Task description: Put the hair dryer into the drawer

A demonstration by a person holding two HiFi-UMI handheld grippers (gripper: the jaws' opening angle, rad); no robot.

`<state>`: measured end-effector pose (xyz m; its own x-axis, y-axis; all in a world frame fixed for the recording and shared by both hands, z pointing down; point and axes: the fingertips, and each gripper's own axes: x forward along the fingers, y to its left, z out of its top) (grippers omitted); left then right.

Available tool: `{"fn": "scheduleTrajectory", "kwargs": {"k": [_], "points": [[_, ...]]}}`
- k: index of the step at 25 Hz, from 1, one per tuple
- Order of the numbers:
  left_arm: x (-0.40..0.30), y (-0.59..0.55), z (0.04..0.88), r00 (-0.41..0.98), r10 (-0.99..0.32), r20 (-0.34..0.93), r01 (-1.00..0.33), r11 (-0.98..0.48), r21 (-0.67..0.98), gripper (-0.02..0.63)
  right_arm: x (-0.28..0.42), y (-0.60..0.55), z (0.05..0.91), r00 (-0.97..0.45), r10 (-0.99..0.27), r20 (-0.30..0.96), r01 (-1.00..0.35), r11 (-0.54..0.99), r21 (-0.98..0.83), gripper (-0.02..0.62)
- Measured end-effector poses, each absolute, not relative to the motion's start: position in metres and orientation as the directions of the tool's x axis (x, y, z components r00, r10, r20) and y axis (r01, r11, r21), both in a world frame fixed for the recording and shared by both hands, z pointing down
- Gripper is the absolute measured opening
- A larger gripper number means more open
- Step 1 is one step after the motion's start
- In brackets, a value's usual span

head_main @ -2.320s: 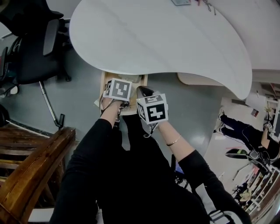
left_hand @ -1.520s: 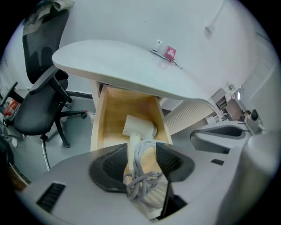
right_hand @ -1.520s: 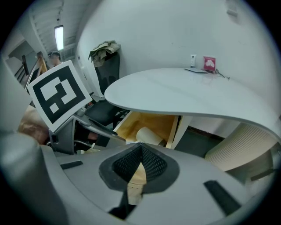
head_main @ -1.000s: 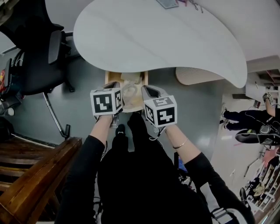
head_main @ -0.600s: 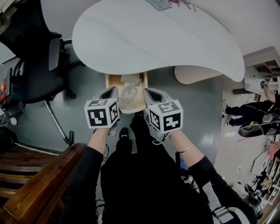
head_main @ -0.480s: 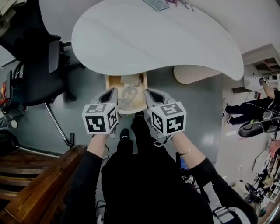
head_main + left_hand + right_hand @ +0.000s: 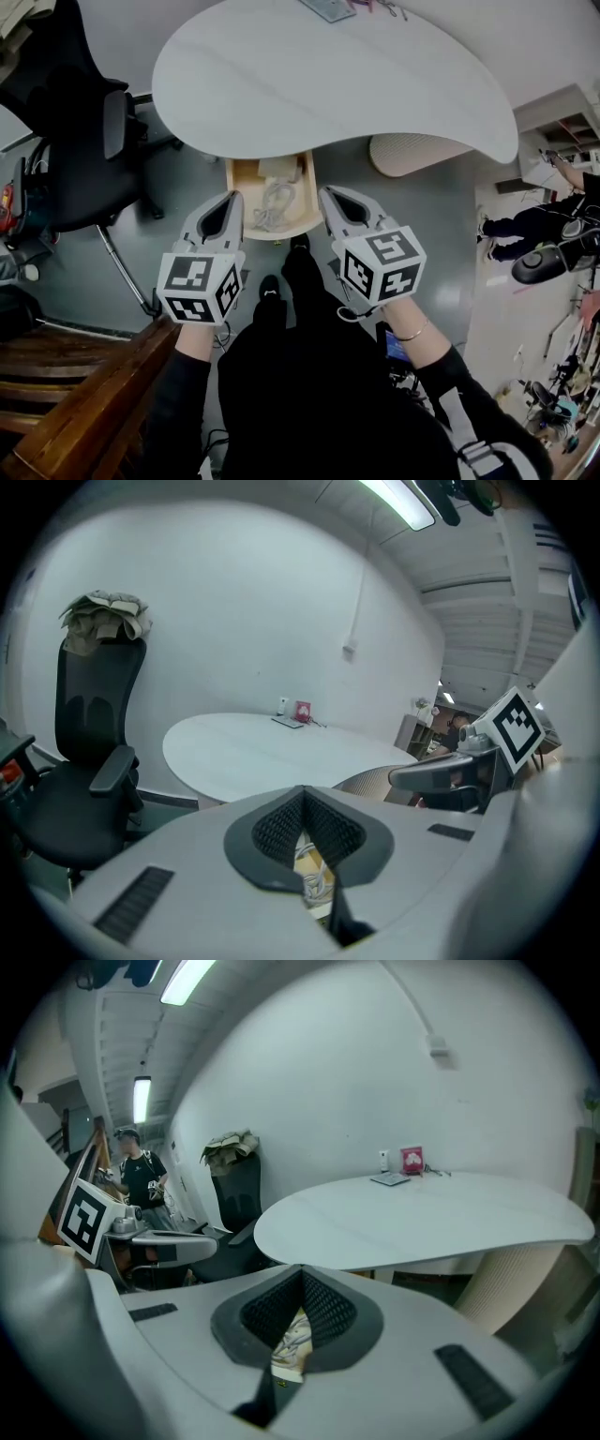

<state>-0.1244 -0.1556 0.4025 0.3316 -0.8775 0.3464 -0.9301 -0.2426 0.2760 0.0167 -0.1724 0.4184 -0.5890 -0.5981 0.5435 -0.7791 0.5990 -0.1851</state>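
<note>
Evidently down in the drawer (image 7: 246, 176) already: pale hair dryer (image 7: 274, 199), cord in loose loops beside it, though too small and washed-out in the head view to tell body from cord for sure. Glimpsed again as a pale tangle through the notch behind the jaws in both gripper views. Drawer pulled out from under the rim of the white table (image 7: 328, 84), front toward the person's shoes (image 7: 268, 286).

Flanking the drawer, held above it and apart from it: left gripper (image 7: 232, 199) and right gripper (image 7: 328, 194), both pointing toward the table. Left claw closed tip to tip, nothing between the pads. Right claw likewise closed and empty. No contact with dryer, cord or drawer wall.

Further out: black office chair (image 7: 89, 122) to the left, dark wooden frame (image 7: 75, 384) at lower left.

Judged remaining: pushing the drawer shut. Likely trouble there: a cord loop riding up over the rim and getting pinched under the table or behind the front panel, stalling the slide. Also possible: a push from one closed tip off-centre, skewing the drawer on its runners, or the narrow tip slipping off the front. Worth checking that the cord lies below the rim, then pressing at the middle with both tips.
</note>
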Motion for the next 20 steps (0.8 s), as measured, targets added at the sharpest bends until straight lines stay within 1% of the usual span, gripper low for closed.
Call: {"fn": "scheduleTrajectory", "kwargs": {"k": [7, 20], "points": [[-0.135, -0.139, 0.374, 0.316, -0.906, 0.283, -0.937, -0.251, 0.244, 0.009, 0.022, -0.162, 0.379, -0.619, -0.636, 0.461, -0.766, 0.619, -0.172, 0.005], [-0.146, -0.119, 0.342, 0.305, -0.927, 0.22, -0.937, -0.249, 0.246, 0.009, 0.03, -0.141, 0.356, -0.642, -0.653, 0.403, -0.75, 0.644, -0.151, 0.005]]}}
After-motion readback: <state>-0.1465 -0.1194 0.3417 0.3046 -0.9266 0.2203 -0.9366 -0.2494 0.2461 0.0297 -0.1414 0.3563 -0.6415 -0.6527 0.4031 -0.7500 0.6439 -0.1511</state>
